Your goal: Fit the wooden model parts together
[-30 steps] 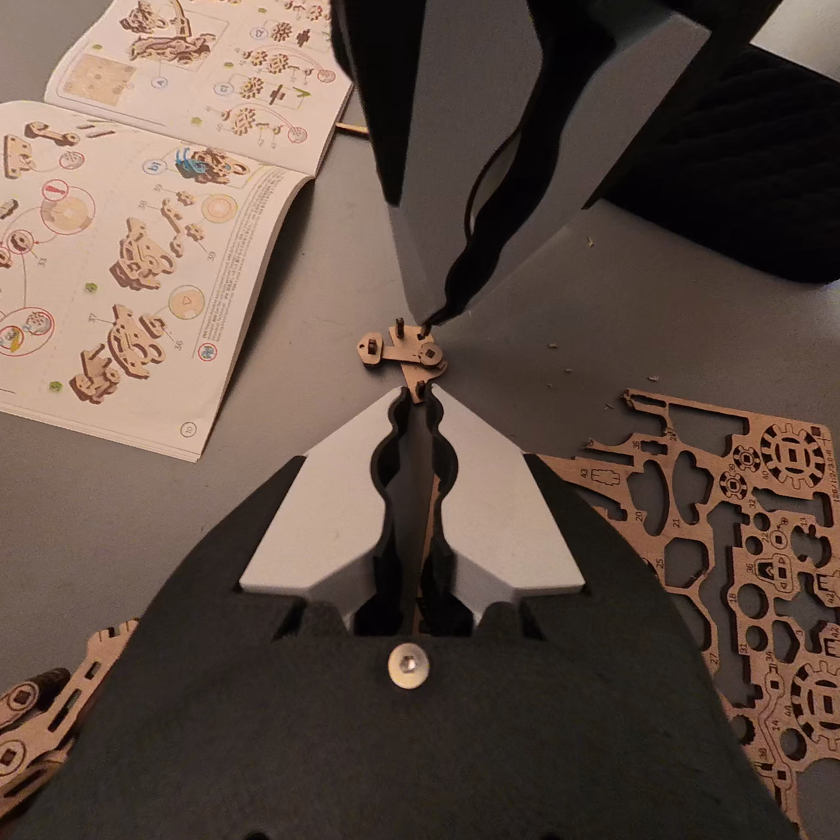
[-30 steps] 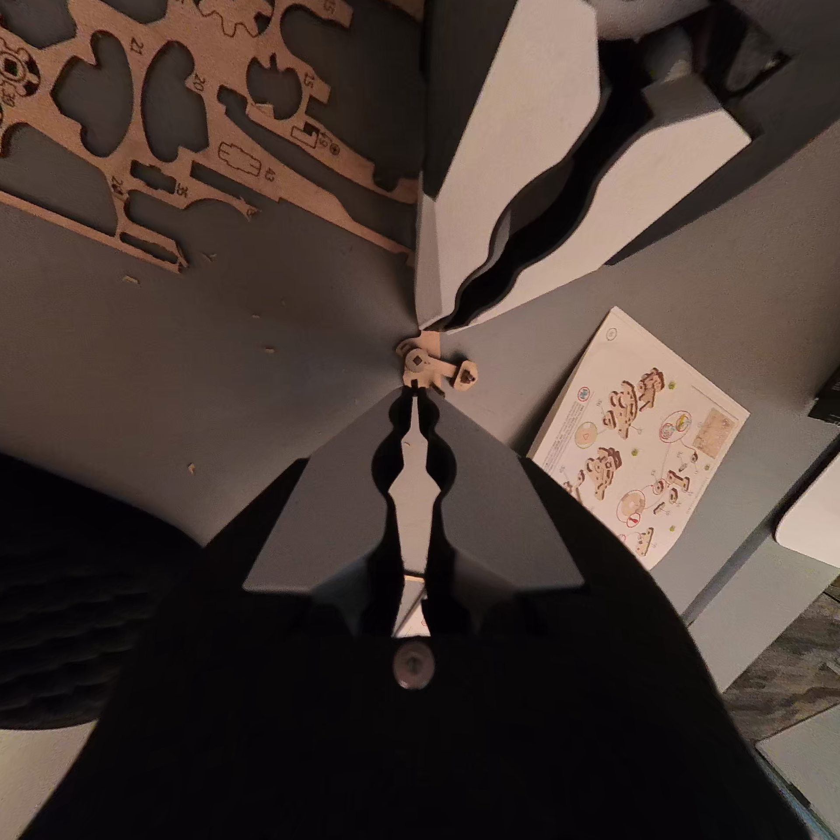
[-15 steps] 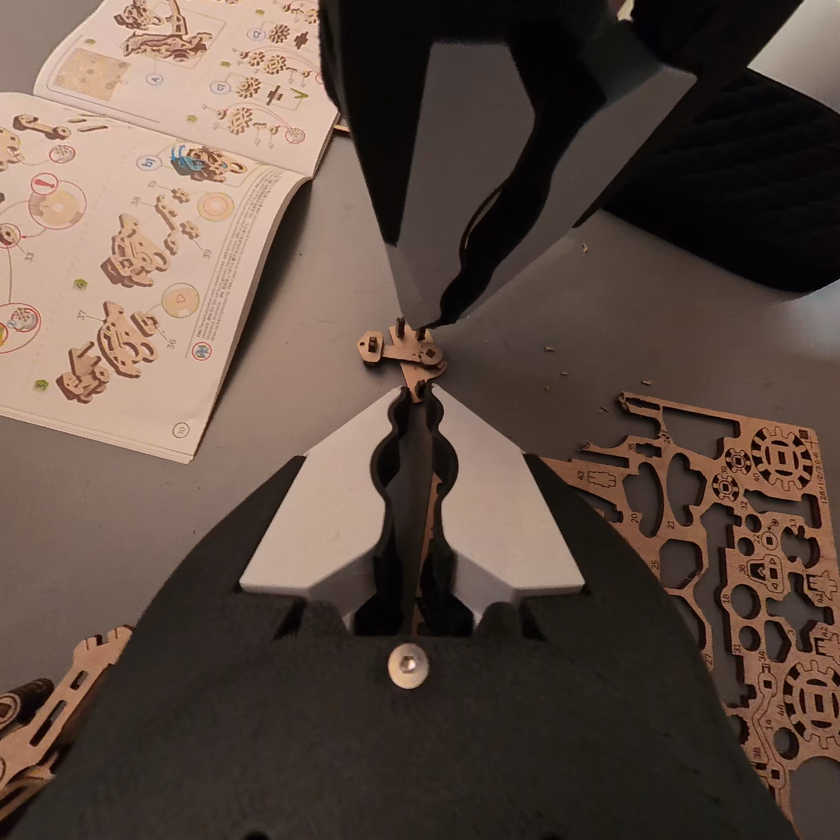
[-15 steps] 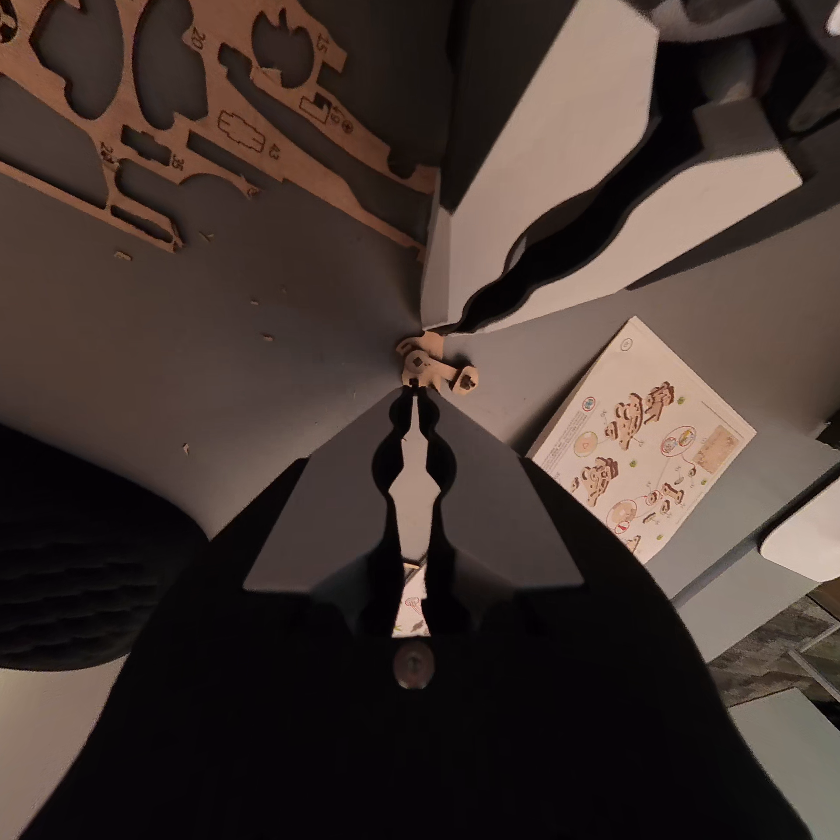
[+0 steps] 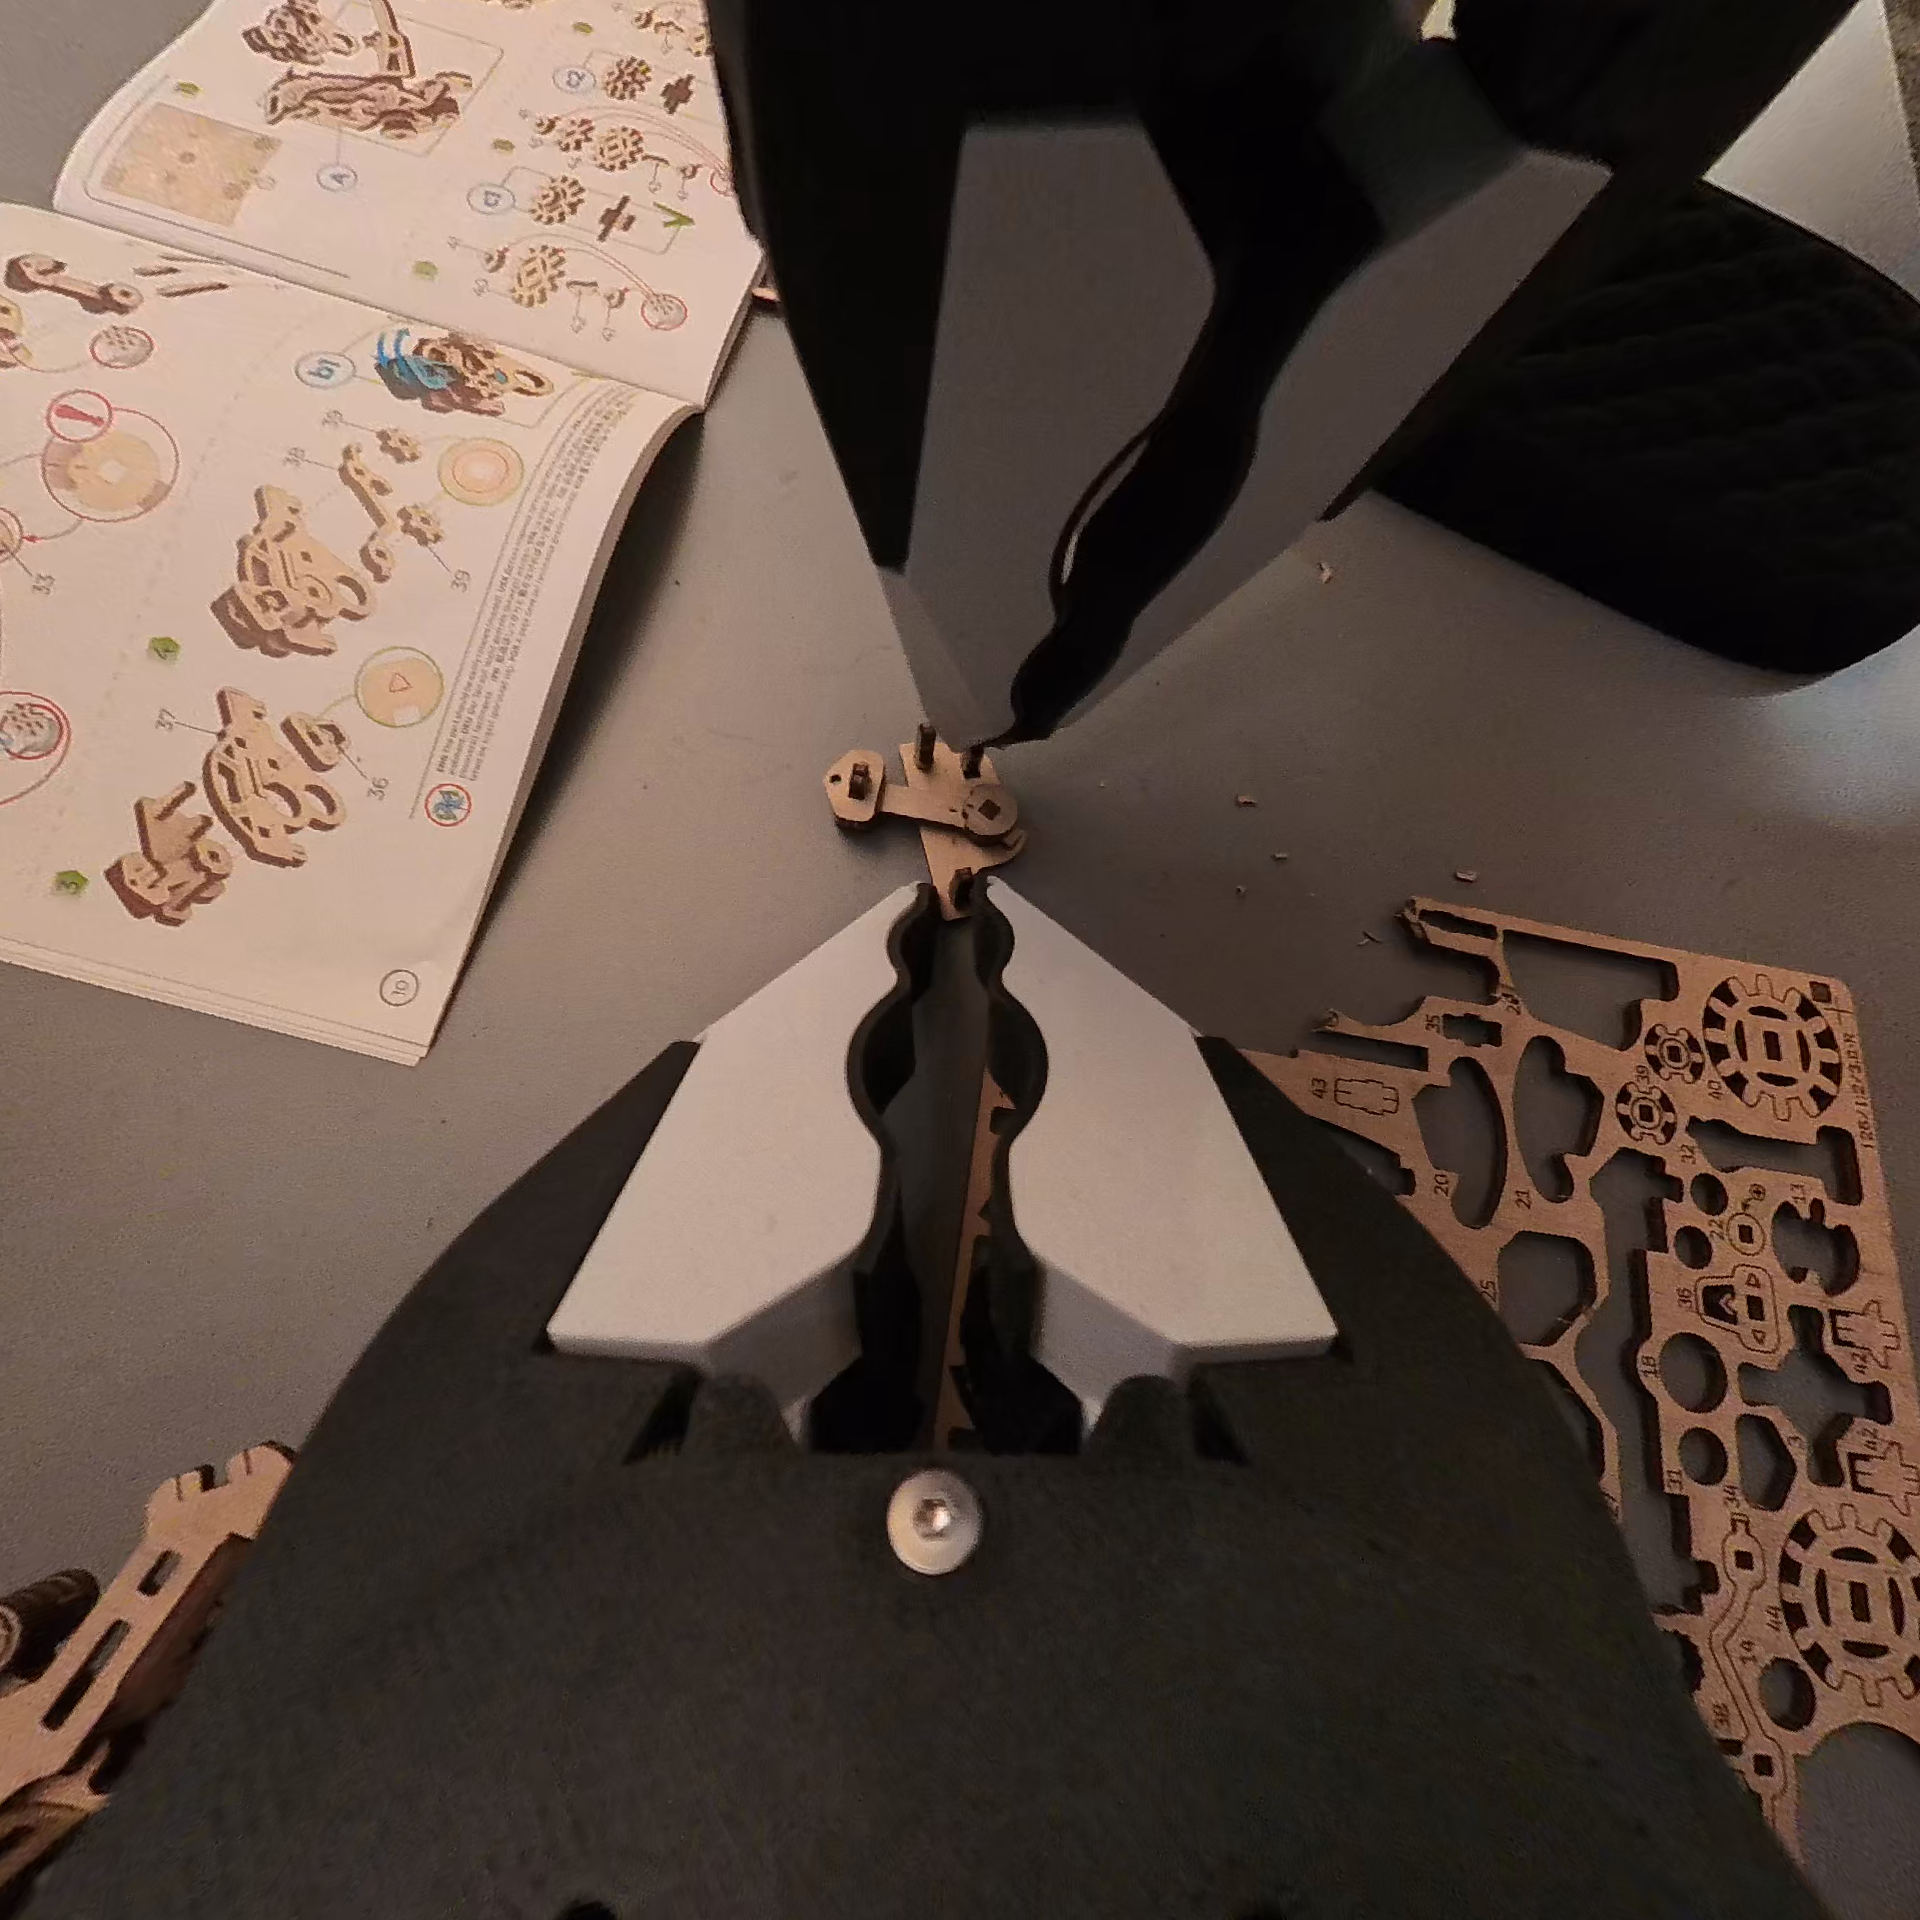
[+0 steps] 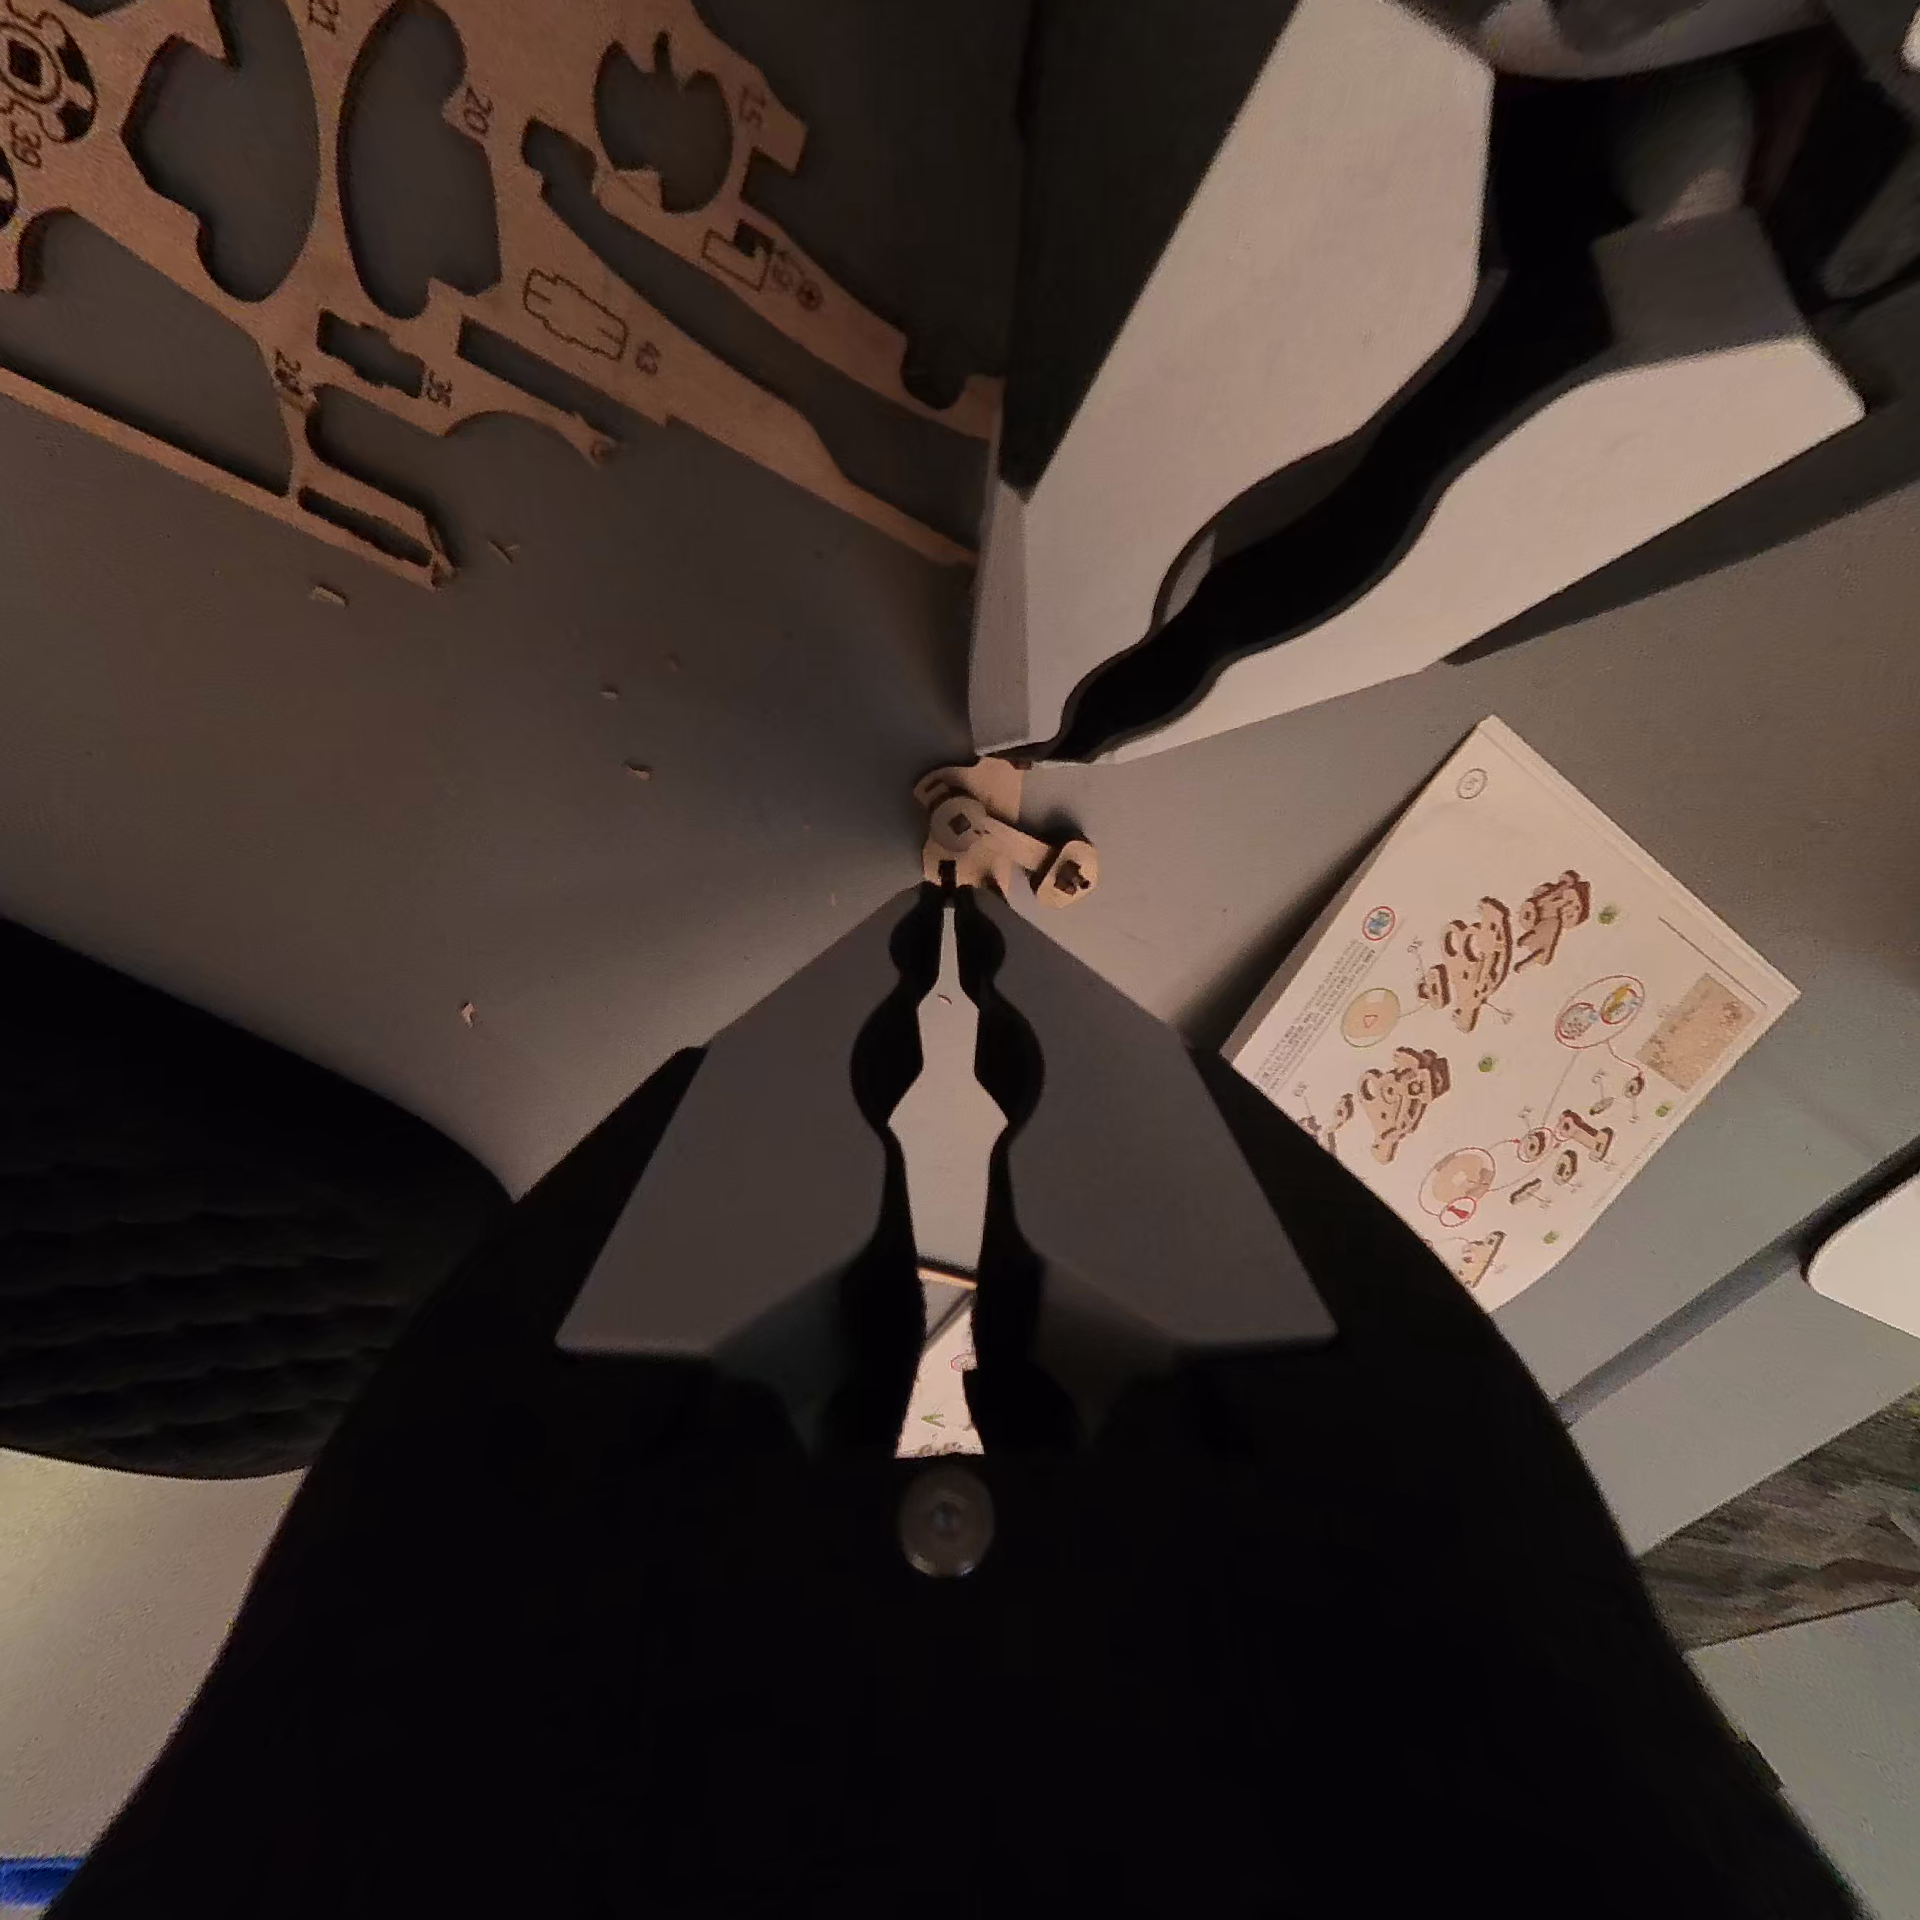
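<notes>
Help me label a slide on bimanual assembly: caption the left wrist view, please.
Both grippers, left and right, pinch a small wooden assembly above the grey table.

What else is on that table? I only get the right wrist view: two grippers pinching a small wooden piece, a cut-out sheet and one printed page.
Observer: A partly built wooden model lies to the near left of the left gripper, which pinches the small wooden piece.
Visitor: Is that page loose?
Observer: No, it belongs to a booklet lying open, with two pages showing.
Visitor: Is the sheet used up?
Observer: No. The cut-out sheet has uncut toothed wheels along its right edge.
</notes>
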